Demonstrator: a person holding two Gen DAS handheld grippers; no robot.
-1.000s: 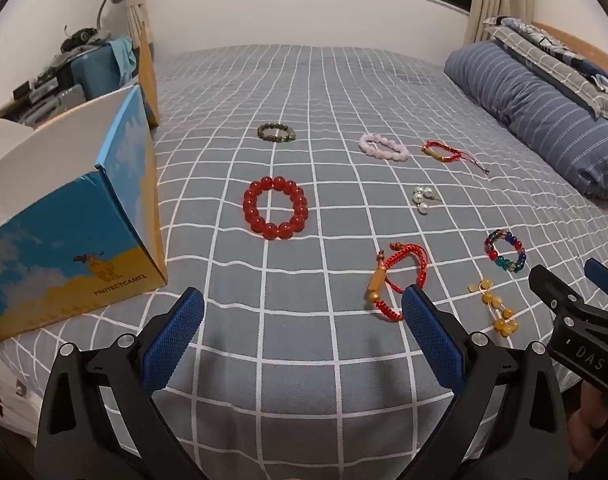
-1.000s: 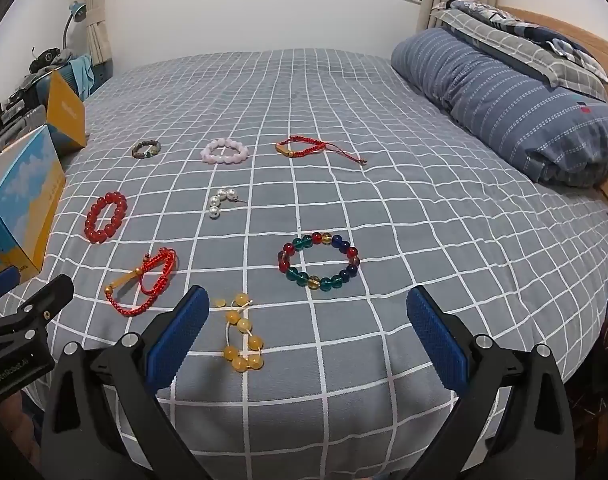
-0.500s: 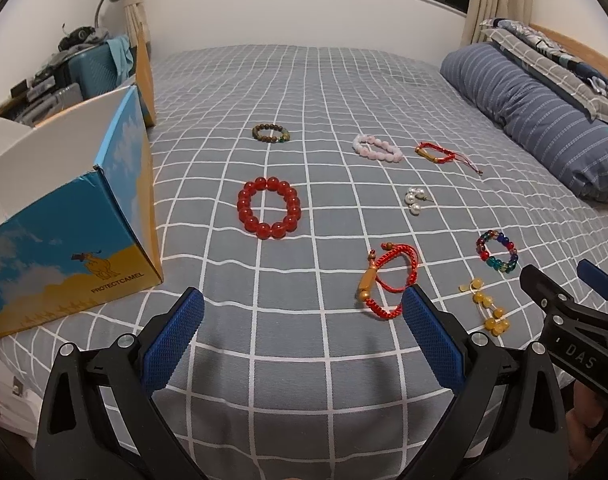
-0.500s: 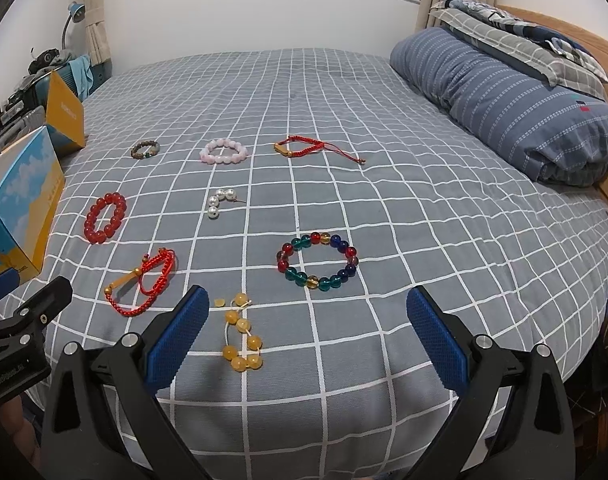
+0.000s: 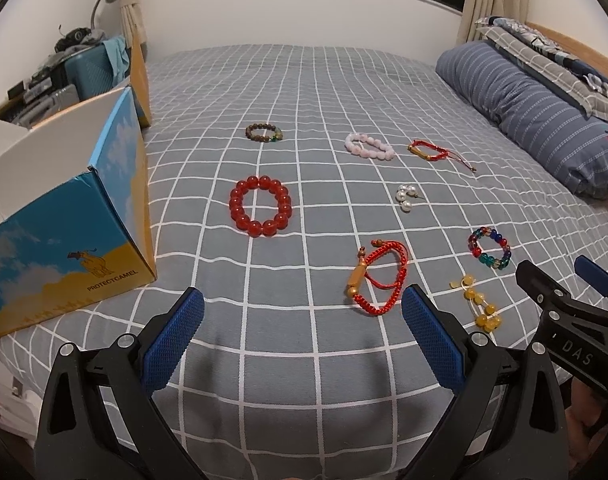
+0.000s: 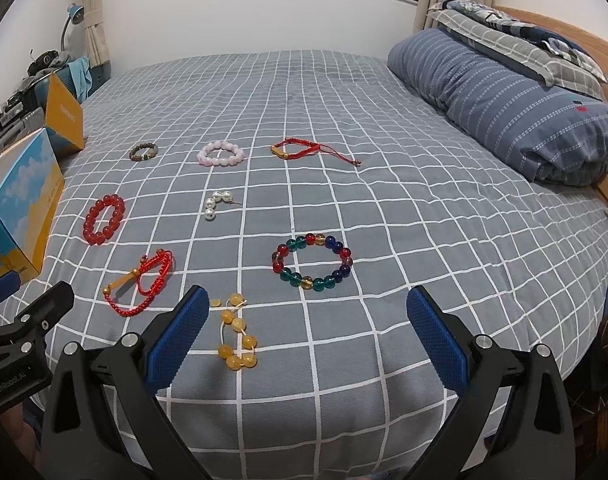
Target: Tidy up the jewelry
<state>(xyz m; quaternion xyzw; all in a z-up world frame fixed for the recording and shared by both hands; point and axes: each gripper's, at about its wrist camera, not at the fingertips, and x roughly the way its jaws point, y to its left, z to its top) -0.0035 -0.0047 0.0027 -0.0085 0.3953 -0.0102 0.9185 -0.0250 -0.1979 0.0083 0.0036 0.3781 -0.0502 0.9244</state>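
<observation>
Several bracelets lie on the grey checked bed. A red bead bracelet (image 5: 260,205) (image 6: 104,219), a red cord bracelet (image 5: 377,280) (image 6: 140,282), yellow beads (image 5: 479,304) (image 6: 236,336), a multicolour bead bracelet (image 5: 489,248) (image 6: 311,261), pearls (image 5: 405,196) (image 6: 217,202), a pink bracelet (image 5: 368,146) (image 6: 220,153), a brown bracelet (image 5: 264,133) (image 6: 143,151) and a second red cord bracelet (image 5: 431,151) (image 6: 300,148). My left gripper (image 5: 302,332) is open and empty at the bed's near edge. My right gripper (image 6: 307,332) is open and empty, near the yellow beads.
An open blue and yellow cardboard box (image 5: 64,232) (image 6: 20,216) stands at the left of the bed. A folded striped duvet (image 6: 503,100) and pillows lie at the right. Clutter and a lamp stand past the left edge.
Both grippers have drawn back slightly toward the bed's near edge; the jewelry looks a little farther away. Nothing was grasped.
</observation>
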